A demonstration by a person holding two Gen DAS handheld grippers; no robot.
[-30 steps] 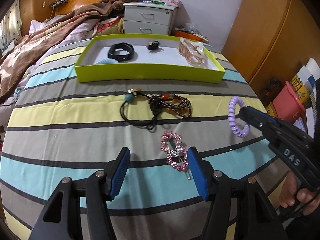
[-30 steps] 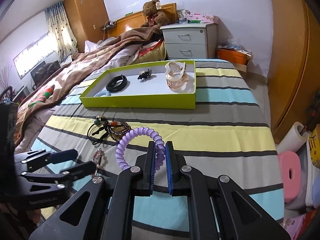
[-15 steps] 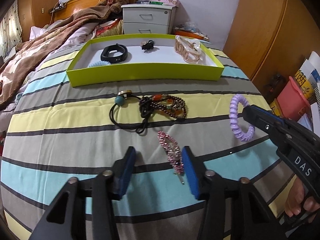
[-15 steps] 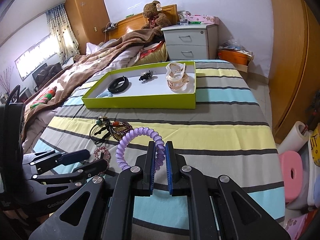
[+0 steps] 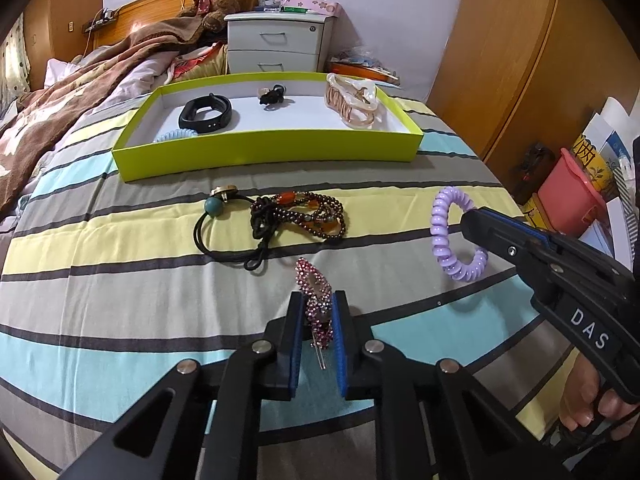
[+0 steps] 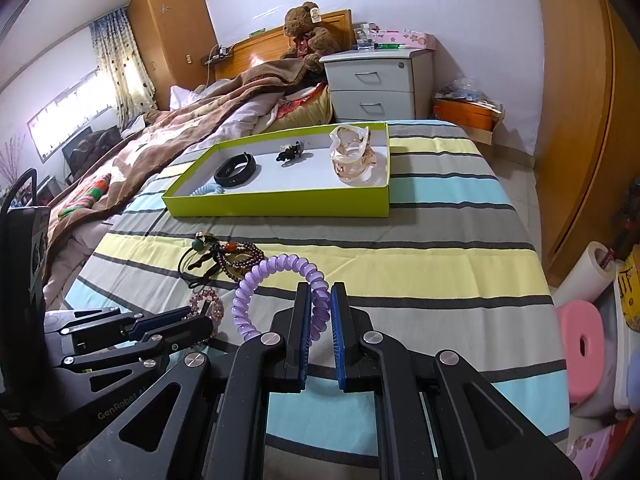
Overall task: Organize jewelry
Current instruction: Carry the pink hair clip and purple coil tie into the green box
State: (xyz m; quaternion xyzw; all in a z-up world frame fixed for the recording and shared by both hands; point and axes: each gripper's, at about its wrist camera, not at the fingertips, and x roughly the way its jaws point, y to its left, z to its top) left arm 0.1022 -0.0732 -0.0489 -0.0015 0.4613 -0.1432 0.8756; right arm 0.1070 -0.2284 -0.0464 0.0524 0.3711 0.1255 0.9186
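Gripping pink clip – left claw closed.

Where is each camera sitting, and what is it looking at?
Left wrist: on the left tongs, looking up the bed at the green tray; tongs pinch a pink hair clip; the person's right hand shows.
Right wrist: on the right tongs, facing the same tray; tongs pinch a purple hair tie.
Shared: tray, both tongs, bead necklace.
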